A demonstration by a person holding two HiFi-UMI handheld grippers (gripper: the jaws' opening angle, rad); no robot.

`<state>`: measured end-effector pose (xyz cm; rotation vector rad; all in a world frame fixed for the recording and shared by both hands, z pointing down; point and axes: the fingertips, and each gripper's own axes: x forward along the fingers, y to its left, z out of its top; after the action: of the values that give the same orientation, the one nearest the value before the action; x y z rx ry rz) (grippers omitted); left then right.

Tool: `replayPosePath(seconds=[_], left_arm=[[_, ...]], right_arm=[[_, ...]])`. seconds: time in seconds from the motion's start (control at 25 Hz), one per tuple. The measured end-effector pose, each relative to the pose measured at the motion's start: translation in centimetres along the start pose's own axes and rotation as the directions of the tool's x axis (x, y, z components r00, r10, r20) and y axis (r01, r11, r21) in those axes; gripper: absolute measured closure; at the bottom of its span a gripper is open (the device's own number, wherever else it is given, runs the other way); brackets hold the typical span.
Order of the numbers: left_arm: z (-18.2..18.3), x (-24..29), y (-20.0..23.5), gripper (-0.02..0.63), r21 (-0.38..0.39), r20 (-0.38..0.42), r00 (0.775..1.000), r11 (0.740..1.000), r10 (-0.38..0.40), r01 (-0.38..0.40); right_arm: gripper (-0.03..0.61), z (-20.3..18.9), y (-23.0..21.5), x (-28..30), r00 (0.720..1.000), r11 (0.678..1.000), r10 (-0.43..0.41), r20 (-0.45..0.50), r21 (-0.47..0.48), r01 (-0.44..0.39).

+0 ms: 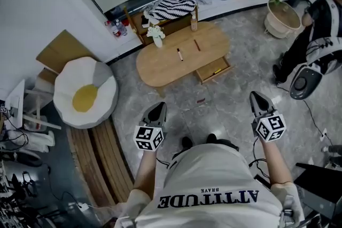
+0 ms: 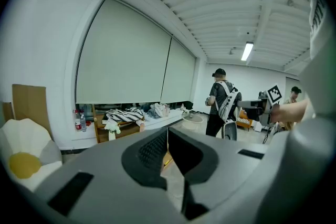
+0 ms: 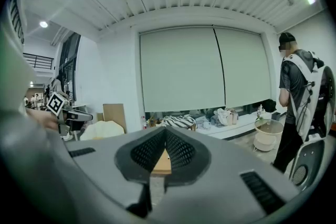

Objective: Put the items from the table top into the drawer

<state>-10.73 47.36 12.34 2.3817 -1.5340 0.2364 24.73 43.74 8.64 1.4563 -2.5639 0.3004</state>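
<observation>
An oval wooden table point(image 1: 160, 68) stands ahead of me on the grey floor. On it lie a dark pen point(image 1: 179, 54) and a reddish-brown stick point(image 1: 197, 45); a small bottle point(image 1: 193, 24) and a white plush figure point(image 1: 156, 34) stand at its far edge. Its drawer point(image 1: 209, 73) is pulled out at the near right, with a yellow item point(image 1: 217, 70) inside. My left gripper point(image 1: 158, 109) and right gripper point(image 1: 258, 99) hover well short of the table, both shut and empty. In the gripper views the left gripper point(image 2: 167, 132) and right gripper point(image 3: 165, 134) show jaws meeting at the tips.
A small dark object point(image 1: 201, 100) lies on the floor in front of the table. An egg-shaped cushion point(image 1: 85, 94) sits at the left, beside wooden slats point(image 1: 101, 157). A person point(image 1: 315, 34) and a round basket point(image 1: 282, 17) are at the right. A low shelf holds striped cloth point(image 1: 172, 6).
</observation>
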Motion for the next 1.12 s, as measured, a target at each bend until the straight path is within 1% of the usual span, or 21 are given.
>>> replayPosePath(seconds=[0.32,0.52,0.76,0.96,1.12], left_arm=[[-0.4,0.8,-2.1,0.591,0.001,-0.011,1.0,1.0,0.023,-0.023],[-1.7,1.7,-4.4,0.591,-0.011,-0.049,0.999,1.0,0.014,-0.014],[-2.5,2.4,-6.4,0.591,-0.023,-0.061,0.997,0.999,0.047,-0.048],[-2.7,3.0,-7.7,0.591,-0.034,-0.048,0.996,0.996,0.076,-0.078],[-3.2,3.7,-8.0,0.591,-0.037,-0.06,0.994,0.994,0.096,-0.098]], right_arm=[[0.558,-0.8,-2.0,-0.3,0.999,0.999,0.035,-0.024,0.009,-0.035],[0.558,-1.9,-4.2,-1.1,0.997,0.998,0.057,-0.045,-0.005,-0.057],[0.558,-3.1,-6.6,-1.3,0.992,0.995,0.103,-0.077,-0.003,-0.104],[0.558,-3.3,-7.4,-1.0,0.985,0.988,0.147,-0.089,-0.029,-0.15],[0.558,-3.7,-7.8,-0.5,0.978,0.98,0.178,-0.11,-0.066,-0.186]])
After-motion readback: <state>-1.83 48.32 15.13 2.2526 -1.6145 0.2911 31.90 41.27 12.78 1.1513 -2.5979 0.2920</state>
